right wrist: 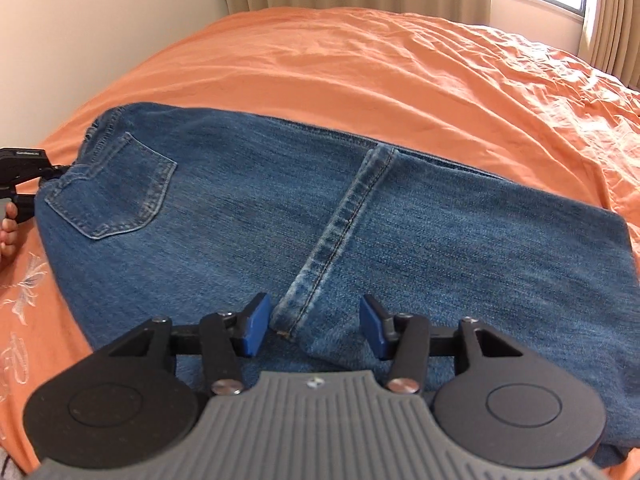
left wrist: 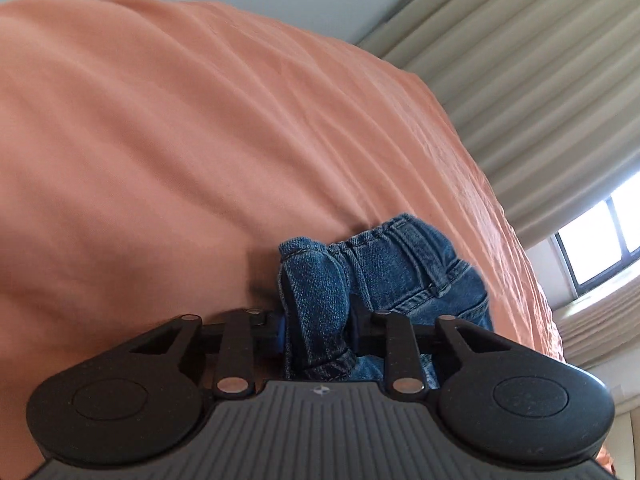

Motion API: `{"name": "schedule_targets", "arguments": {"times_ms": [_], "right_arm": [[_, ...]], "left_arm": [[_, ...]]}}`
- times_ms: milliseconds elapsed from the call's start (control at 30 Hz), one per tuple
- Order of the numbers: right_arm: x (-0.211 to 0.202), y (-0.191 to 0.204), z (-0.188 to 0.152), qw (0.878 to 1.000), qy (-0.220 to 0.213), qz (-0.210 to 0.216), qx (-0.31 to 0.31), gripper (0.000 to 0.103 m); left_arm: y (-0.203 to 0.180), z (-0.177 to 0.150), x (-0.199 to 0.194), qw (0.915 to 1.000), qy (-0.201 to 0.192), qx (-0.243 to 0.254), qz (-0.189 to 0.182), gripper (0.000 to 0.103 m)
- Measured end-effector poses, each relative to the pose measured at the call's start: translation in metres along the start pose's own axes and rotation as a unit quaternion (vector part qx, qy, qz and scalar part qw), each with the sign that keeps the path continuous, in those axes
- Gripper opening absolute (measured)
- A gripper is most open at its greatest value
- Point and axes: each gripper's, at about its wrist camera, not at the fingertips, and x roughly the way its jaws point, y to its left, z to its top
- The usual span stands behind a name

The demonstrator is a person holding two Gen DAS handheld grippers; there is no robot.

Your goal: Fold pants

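The pants point(right wrist: 256, 216), a pair of blue denim jeans, are laid across the orange bedsheet point(right wrist: 360, 80), already doubled so that a hem band point(right wrist: 340, 232) lies over the upper layer and a back pocket point(right wrist: 116, 192) faces up near the waist end; the fabric is seen to lie fairly flat, with a straight fold line along its right side.

The left gripper point(left wrist: 318, 320) is pressed together on a bunched thickness of denim at the waistband point(left wrist: 404, 264), the cloth being pinched between its fingers and standing up in a thick roll; in the right wrist view the same gripper point(right wrist: 24, 176) is glimpsed at the waist corner, at the far left edge of the jeans. The right gripper point(right wrist: 314, 328) is held spread just above the near edge, its blue pads point(right wrist: 254, 326) standing apart on either side of the hem end, nothing being caught between them.

Denim of this kind is judged to be moderately heavy and limp yet thick; it is likely to drape rather than hold a shape, and the stacked seams are stiffer than the plain cloth; slipping is judged unlikely, given the rough weave. A hold is best taken on the hem band or waistband, where several layers can be caught together; a thin single layer, if pinched alone, could peel away and spoil the fold.
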Motion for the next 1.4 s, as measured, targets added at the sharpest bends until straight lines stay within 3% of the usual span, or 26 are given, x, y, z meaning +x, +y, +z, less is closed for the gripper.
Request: {"name": "schedule_targets", "arguments": {"times_ms": [67,233,400,500,600,733,867,1033,1067,1200,1267,1333,1400], "right_arm": [[-0.013,-0.008,-0.003,1.0,-0.007,0.0,0.003,0.046],[-0.04,-0.037,-0.013,0.999,-0.018,0.002,0.038,0.046],[-0.065,-0.066,-0.022,0.998,-0.026,-0.001,0.061,0.046],[-0.08,-0.083,-0.028,0.997,-0.036,0.004,0.075,0.046],[-0.096,-0.101,-0.034,0.994,-0.049,0.012,0.093,0.046],[-0.114,-0.123,-0.045,0.992,-0.062,0.017,0.113,0.046],[-0.129,-0.149,-0.061,0.989,-0.065,0.012,0.131,0.046],[-0.139,-0.182,-0.089,0.985,-0.054,0.007,0.163,0.046],[-0.14,-0.189,-0.095,0.984,-0.051,0.008,0.169,0.046],[-0.142,-0.201,-0.11,0.982,-0.044,0.011,0.181,0.046],[-0.142,-0.203,-0.112,0.982,-0.044,0.018,0.184,0.046],[-0.142,-0.204,-0.109,0.982,-0.046,0.026,0.184,0.046],[-0.142,-0.204,-0.104,0.982,-0.052,0.032,0.18,0.046]], "left_arm": [[-0.015,0.002,-0.014,0.9998,-0.016,0.015,-0.006,0.022],[-0.073,0.002,-0.068,0.9944,-0.057,0.051,-0.072,0.02],[-0.168,-0.028,-0.12,0.9738,-0.099,0.162,-0.126,0.02],[-0.226,-0.06,-0.144,0.9543,-0.117,0.234,-0.145,0.02],[-0.283,-0.114,-0.148,0.924,-0.128,0.332,-0.141,0.02],[-0.331,-0.195,-0.13,0.8864,-0.107,0.428,-0.14,0.02],[-0.346,-0.278,-0.103,0.8596,-0.051,0.488,-0.143,0.02],[-0.343,-0.366,-0.079,0.8254,0.036,0.551,-0.116,0.02],[-0.338,-0.376,-0.079,0.8241,0.057,0.553,-0.11,0.021],[-0.315,-0.377,-0.068,0.8452,0.165,0.498,-0.101,0.028],[-0.314,-0.371,-0.052,0.8555,0.216,0.456,-0.116,0.037],[-0.313,-0.36,-0.046,0.862,0.252,0.419,-0.134,0.051],[-0.314,-0.345,-0.043,0.8673,0.289,0.369,-0.166,0.059]]}}
